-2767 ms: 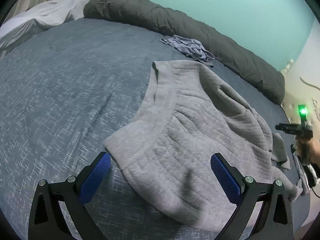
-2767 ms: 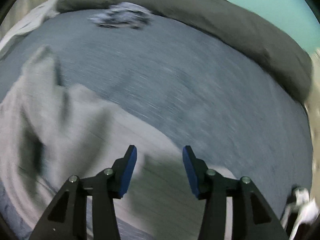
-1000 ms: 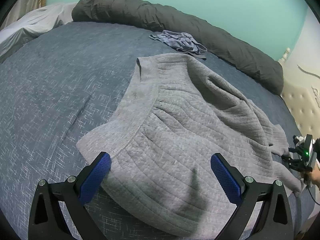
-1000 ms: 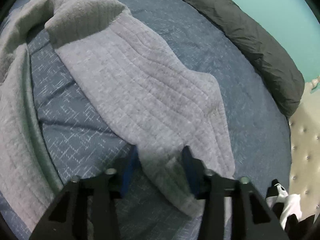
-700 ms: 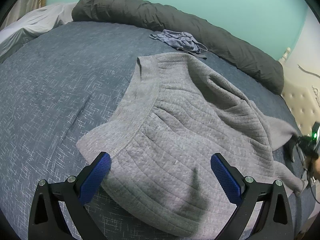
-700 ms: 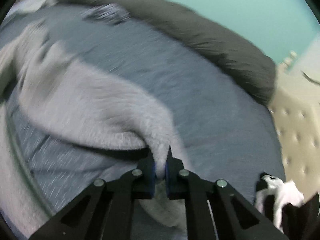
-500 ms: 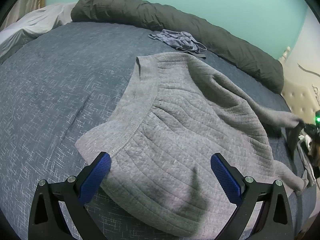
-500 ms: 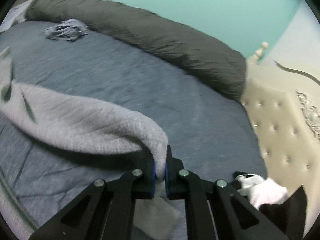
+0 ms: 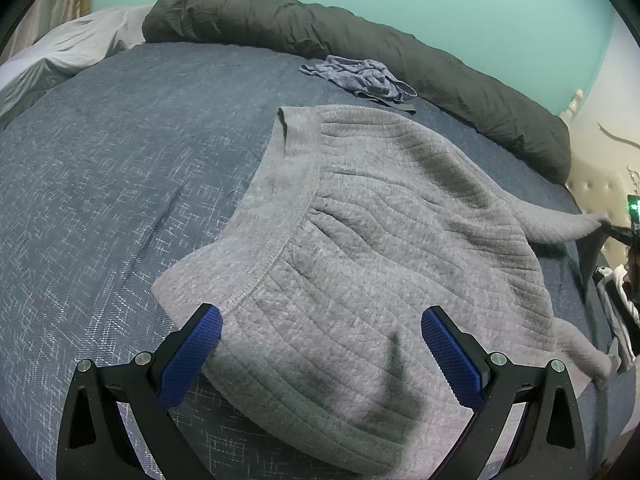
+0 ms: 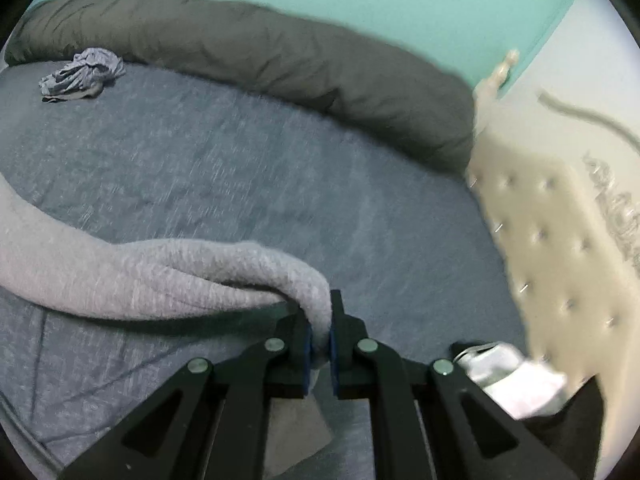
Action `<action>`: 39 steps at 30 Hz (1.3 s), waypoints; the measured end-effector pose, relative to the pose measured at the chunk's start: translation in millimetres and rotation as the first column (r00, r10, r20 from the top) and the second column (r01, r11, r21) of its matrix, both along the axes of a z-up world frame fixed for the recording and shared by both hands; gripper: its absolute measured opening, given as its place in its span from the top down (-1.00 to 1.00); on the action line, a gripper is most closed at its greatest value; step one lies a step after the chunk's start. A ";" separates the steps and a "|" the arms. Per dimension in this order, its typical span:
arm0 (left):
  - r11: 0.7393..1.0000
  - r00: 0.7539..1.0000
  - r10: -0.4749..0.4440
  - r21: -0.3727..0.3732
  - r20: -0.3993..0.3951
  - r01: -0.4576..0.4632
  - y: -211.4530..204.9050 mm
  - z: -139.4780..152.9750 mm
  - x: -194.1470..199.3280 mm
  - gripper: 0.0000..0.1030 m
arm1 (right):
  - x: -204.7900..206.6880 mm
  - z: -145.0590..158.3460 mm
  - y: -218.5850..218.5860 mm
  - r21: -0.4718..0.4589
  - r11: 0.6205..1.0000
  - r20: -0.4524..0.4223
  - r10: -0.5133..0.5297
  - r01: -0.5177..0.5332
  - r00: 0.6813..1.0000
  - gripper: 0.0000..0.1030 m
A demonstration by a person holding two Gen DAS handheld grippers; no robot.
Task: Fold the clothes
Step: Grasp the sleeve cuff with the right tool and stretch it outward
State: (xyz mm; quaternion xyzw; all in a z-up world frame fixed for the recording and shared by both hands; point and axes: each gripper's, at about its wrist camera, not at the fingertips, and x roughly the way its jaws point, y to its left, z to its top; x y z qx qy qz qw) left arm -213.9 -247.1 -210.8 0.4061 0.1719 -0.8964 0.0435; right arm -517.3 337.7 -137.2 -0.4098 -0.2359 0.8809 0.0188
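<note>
— On the blue-grey bedspread (image 9: 120, 168), what lies where?
— Left gripper (image 9: 320, 354) hovers with jaws spread wide over the grey sweatshirt's (image 9: 380, 240) hem, gripping nothing. Beyond lie crumpled blue shorts (image 9: 360, 76) beside a dark rolled duvet (image 9: 360, 44).
— And rightward?
— Right gripper (image 10: 319, 344) pinches the sweatshirt's sleeve (image 10: 160, 272), lifted off the bedspread near the tufted headboard (image 10: 560, 248).

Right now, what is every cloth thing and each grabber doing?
Grey sweater: spread on the bed, one sleeve lifted.
Right gripper: shut on the sleeve.
Left gripper: open, holding nothing, above the sweater's hem.
Small blue-grey garment: crumpled, unfolded, near the dark duvet.
Dark duvet: rolled up along the far edge of the bed.
</note>
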 end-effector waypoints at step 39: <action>0.996 0.998 -0.060 -0.070 -0.018 0.059 37.2 24.3 -0.7 -0.98 | 69.2 -2.1 16.9 -0.162 0.977 0.144 0.159 -0.135 0.977 0.79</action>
